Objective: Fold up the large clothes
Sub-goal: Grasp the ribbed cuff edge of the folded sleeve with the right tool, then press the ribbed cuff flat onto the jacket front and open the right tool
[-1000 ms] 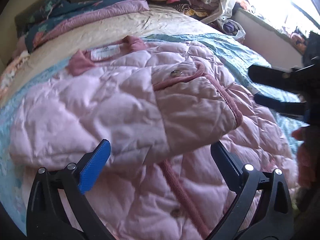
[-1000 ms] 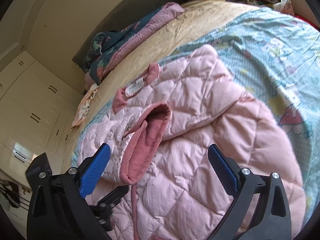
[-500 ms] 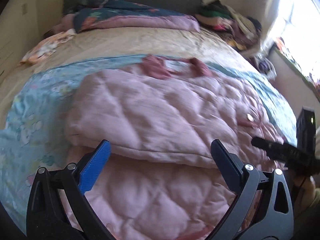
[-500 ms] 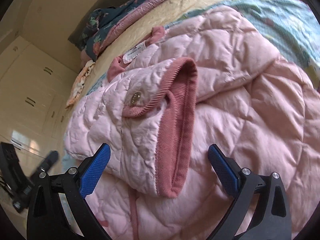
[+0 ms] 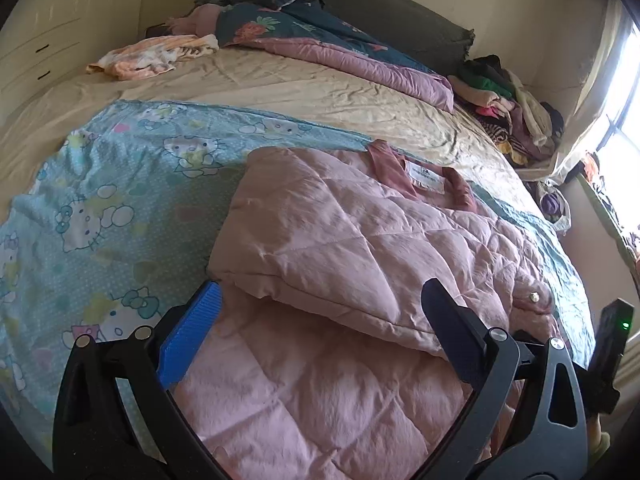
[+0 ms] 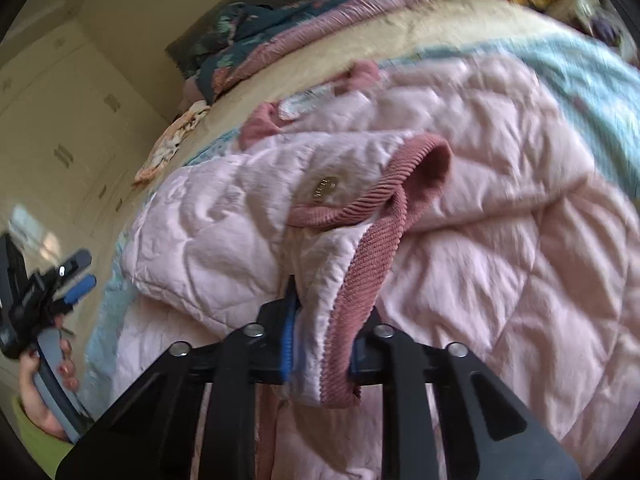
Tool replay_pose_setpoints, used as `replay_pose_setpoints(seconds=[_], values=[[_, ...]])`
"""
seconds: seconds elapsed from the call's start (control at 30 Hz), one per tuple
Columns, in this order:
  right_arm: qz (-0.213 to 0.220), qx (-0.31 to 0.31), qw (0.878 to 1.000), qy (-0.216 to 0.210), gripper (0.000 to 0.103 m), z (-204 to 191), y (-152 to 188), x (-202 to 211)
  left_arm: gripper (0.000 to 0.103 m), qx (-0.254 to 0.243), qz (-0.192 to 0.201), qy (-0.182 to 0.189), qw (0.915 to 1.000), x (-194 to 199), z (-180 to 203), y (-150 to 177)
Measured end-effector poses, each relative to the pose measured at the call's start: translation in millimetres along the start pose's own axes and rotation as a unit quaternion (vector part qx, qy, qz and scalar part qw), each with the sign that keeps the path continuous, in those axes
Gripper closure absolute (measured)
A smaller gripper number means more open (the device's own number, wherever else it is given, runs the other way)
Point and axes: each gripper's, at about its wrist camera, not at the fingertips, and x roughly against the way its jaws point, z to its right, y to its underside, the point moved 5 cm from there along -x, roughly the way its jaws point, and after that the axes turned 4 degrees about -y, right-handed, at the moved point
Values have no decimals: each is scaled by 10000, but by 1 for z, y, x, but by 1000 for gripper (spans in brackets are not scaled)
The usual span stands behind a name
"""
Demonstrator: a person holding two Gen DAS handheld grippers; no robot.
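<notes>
Since a second ago the right gripper (image 6: pixel 320 344) has clamped its jaws on the pink jacket's (image 5: pixel 344 248) ribbed cuff (image 6: pixel 360 276); left gripper (image 5: pixel 320 336) hangs wide open above the jacket on the bed (image 5: pixel 280 92). Neck label (image 5: pixel 426 176) unreadable.

Black claw (image 6: pixel 320 344), blue pads (image 5: pixel 188 340), lime sleeve (image 6: pixel 36 440).

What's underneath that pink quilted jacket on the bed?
The pink quilted jacket lies on a light blue cartoon-cat blanket, which shows around its edges, with a beige sheet further back. What lies directly beneath the jacket's middle is covered, so I cannot tell.
</notes>
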Motion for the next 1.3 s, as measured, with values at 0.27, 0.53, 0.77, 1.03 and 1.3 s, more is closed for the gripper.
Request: replay_pose_setpoints(seconds=[0.27,0.53,0.77,1.03,1.3], values=[[830,813,9931,-129,88,-29,-64,57,9,-9,4,81,10000,-7,3,-11],[916,941,9909,286,88,-7,-105,62,9,-123,-41,228,9997,-21,19,-29],[704,692,9939,489,88,17,-94,39,9,-427,-180,261,9986,-41,44,-34],[539,382,9959,626,88,37,-78,22,9,-717,-466,245,9960,-64,66,-26],[476,174,9961,716,84,42,-73,15,9,-967,-863,70,9915,-92,71,-8]])
